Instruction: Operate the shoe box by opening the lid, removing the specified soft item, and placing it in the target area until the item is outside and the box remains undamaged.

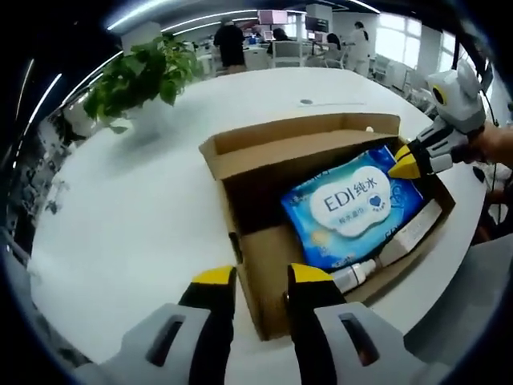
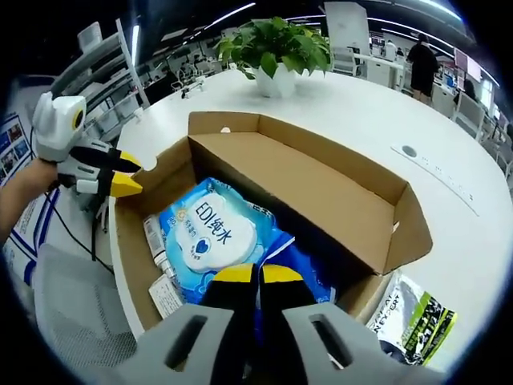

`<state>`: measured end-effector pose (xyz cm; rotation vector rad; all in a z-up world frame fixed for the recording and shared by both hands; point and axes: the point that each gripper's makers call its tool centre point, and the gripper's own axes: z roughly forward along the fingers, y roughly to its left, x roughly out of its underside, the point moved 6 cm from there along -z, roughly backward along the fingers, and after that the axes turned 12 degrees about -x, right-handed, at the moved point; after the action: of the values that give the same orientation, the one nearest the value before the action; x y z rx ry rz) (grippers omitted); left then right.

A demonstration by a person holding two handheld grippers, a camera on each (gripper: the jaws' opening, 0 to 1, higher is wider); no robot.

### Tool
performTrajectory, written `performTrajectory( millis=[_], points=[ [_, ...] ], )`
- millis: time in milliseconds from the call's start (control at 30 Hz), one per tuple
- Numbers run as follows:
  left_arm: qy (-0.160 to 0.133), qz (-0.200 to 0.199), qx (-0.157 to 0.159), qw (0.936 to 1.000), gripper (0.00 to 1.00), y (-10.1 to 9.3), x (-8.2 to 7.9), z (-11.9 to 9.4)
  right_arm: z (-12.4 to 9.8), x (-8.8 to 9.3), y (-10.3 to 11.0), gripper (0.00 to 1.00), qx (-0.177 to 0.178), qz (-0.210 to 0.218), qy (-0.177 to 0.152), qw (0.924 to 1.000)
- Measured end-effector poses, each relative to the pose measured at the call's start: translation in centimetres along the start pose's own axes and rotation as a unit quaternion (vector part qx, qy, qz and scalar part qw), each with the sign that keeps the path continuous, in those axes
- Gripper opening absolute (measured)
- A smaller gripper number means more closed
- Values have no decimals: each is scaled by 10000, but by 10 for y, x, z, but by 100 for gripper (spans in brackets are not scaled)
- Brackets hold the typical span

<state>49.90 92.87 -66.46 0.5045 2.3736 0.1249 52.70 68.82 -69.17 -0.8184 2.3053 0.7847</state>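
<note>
Two grippers work at an open cardboard shoe box (image 1: 264, 241) that stands on a round white table (image 1: 144, 208). The box's lid is folded back and stands up along the box's far side in the left gripper view. Inside the box lies a blue pack of wet wipes (image 1: 353, 204) with a white cloud-shaped label, flat on the bottom. Beside the pack, along one wall of the box, lie a small white bottle (image 1: 357, 275) and a flat white carton (image 1: 413, 233).

The left gripper (image 1: 263, 277) hangs just outside the box's near corner in its own view, its yellow-tipped jaws a narrow gap apart and holding nothing. In the right gripper view it (image 2: 127, 175) sits at the box's rim.

The right gripper (image 2: 258, 275) is down inside the box over the blue pack, its jaws nearly together; whether they pinch the wrapper cannot be told. In the left gripper view it (image 1: 405, 160) reaches in at the pack's far corner.

Outside the box, just beside its corner, a black and green packet (image 2: 413, 317) lies on the table. A potted green plant (image 2: 276, 52) stands on the table well beyond the box.
</note>
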Motion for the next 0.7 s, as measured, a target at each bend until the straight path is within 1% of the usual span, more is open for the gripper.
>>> performTrajectory(
  millis=[167,233,433,567,700],
  points=[
    [-62,157,-19,9999,29,-4,-6,1,1,1,-1,0,-10,7,9,10000],
    [-113,215,-7,9997,29,-6,-10,2,1,2,-2,0,-15,16,8,10000],
    [-170,314,215,9991,28,-20,-18,9,1,3,-2,0,-26,14,13,10000],
    [-79,334,383,9987,28,-28,-19,17,1,3,-3,0,-33,33,15,10000],
    [152,293,680,9971,28,-35,-15,25,1,4,-3,0,-20,-28,38,10000]
  ],
)
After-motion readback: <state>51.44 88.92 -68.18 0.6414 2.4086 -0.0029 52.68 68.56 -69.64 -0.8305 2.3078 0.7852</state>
